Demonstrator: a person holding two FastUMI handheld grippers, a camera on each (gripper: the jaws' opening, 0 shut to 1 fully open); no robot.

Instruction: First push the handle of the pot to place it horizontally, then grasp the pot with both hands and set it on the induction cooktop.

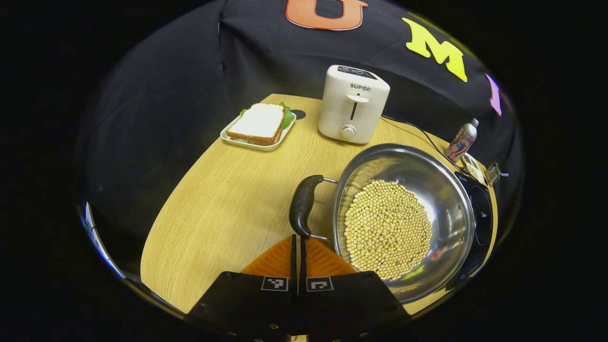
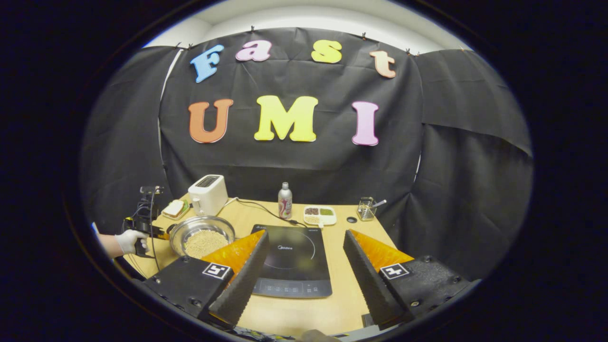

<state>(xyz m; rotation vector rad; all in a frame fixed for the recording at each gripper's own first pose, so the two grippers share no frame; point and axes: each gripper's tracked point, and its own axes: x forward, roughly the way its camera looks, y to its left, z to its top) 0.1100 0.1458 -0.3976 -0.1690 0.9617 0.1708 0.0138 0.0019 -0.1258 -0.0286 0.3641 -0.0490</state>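
Observation:
A steel pot (image 1: 427, 190) full of pale beans (image 1: 387, 228) rests on the wooden table (image 1: 223, 199). Its black side handle (image 1: 302, 205) stands on end at the pot's left rim. My left gripper (image 1: 299, 236) is shut with nothing between its fingers, its tips just below the handle's lower end. The black induction cooktop (image 2: 294, 256) lies to the right of the pot (image 2: 202, 232). My right gripper (image 2: 306, 237) hangs open above the cooktop's front. Farther left, a gloved hand (image 2: 128, 240) holds the left gripper (image 2: 147, 232) beside the pot.
A white toaster (image 1: 352, 104) and a plate with a sandwich (image 1: 259, 124) stand behind the pot. A small bottle (image 2: 284, 200), a divided tray of grains (image 2: 319, 214) and a wire holder (image 2: 365, 209) line the table's back. A cable (image 2: 261, 207) runs to the cooktop.

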